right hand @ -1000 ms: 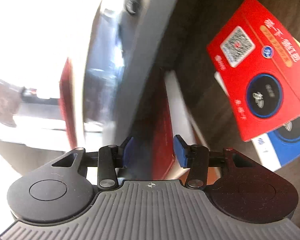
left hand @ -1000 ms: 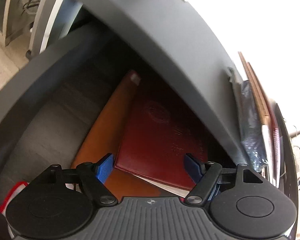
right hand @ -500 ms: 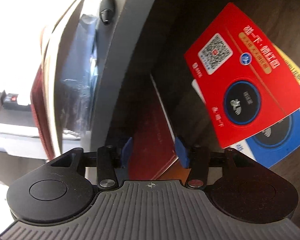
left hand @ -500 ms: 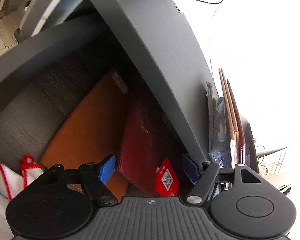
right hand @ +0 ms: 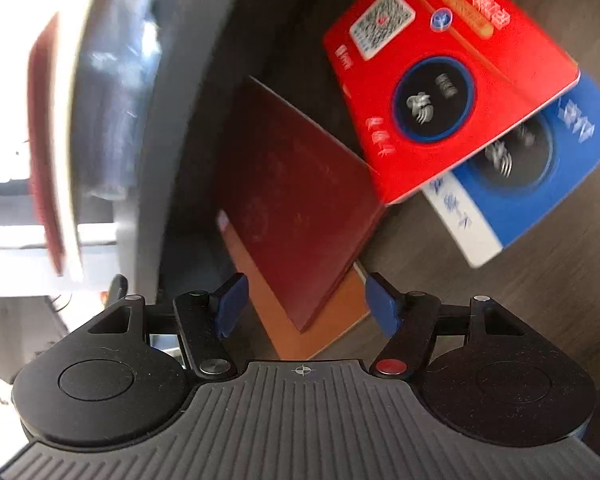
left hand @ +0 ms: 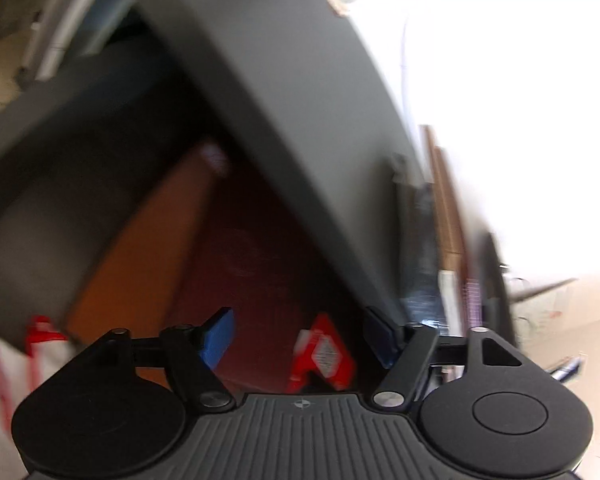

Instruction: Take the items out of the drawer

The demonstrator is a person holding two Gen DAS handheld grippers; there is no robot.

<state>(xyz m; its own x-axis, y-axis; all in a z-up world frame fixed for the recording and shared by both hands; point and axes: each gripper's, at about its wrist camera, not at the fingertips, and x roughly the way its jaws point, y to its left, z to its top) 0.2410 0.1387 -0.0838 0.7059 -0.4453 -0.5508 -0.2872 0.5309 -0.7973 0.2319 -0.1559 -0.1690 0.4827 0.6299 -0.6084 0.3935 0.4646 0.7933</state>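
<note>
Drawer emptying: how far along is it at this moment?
Done: the drawer is open. In hand: nothing; the left gripper and right gripper are open. Left: maroon booklet, orange folder, red card, blue card.

both wrist cams close, facing into drawer (left hand: 80, 184), sharing maroon booklet (right hand: 300, 208)

Blurred with motion, the left gripper (left hand: 298, 336) hangs with its blue fingers (left hand: 218, 338) spread wide over the open drawer (left hand: 60, 208), where a dark red booklet (left hand: 252, 264) lies on an orange folder (left hand: 140, 256) beside a small red card (left hand: 324, 356).
</note>
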